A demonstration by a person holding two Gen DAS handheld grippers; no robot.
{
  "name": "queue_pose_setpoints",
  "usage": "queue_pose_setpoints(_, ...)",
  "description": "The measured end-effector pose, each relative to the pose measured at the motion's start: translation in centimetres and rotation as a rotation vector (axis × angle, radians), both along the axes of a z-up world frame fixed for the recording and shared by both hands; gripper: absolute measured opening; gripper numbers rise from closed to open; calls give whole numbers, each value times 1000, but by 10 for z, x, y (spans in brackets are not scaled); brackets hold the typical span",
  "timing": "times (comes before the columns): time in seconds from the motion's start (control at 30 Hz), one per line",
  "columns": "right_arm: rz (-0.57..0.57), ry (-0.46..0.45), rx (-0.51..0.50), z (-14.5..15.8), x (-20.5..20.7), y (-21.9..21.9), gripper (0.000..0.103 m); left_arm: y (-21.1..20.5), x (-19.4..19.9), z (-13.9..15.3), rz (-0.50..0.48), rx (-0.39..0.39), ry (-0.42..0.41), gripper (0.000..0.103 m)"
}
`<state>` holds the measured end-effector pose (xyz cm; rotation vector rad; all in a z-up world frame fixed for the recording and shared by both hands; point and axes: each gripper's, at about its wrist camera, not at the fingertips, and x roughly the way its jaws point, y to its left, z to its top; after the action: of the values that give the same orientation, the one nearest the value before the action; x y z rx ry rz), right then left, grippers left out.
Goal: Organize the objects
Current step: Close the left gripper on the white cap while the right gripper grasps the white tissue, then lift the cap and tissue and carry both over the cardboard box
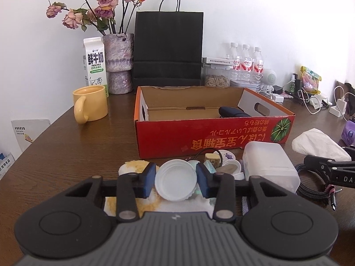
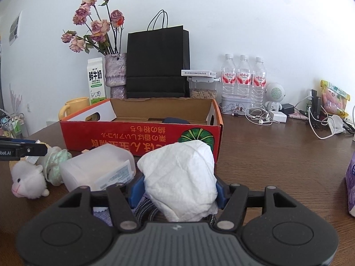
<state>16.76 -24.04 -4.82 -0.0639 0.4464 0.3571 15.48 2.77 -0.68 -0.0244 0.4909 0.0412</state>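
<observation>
**Cap and tissue gripped in front of the red box**

In the lower middle of the left wrist view, the left hand-held gripper [image 1: 175,180] has its blue pads against the rim of a round white plastic cap [image 1: 175,180], gripping it above a pile of small items on the brown wooden surface [image 1: 77,150]. The right hand-held gripper [image 2: 180,190] is clamped on a crumpled white tissue [image 2: 180,177], low in the centre of its view. Behind both stands an open red cardboard box [image 1: 213,137] printed with upside-down yellow characters and a green melon. At upper left, a white milk carton [image 1: 94,63] reads "FRESH MILK". Beside it stands a yellow ceramic mug [image 1: 89,104].
</observation>
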Motion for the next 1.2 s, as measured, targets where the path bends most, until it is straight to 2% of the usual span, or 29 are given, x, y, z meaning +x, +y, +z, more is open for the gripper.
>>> queue_pose_setpoints(0.33, -10, -11, 16, 2, -1, 2, 61, -2, 1, 9, 16, -8, -27, 41)
queue_pose_setpoints(0.6, 31, -68, 55, 26, 9, 21, 61, -9, 16, 26, 14, -25, -84, 41)
queue_pose_setpoints(0.93, 87, -124, 54, 58, 52, 68, 61, -17, 59, 50, 30, -43, -139, 41)
queue_pose_setpoints(1.2, 97, -107, -3, 70, 103, 101, 61, -7, 108, 62, 73, -75, -137, 41)
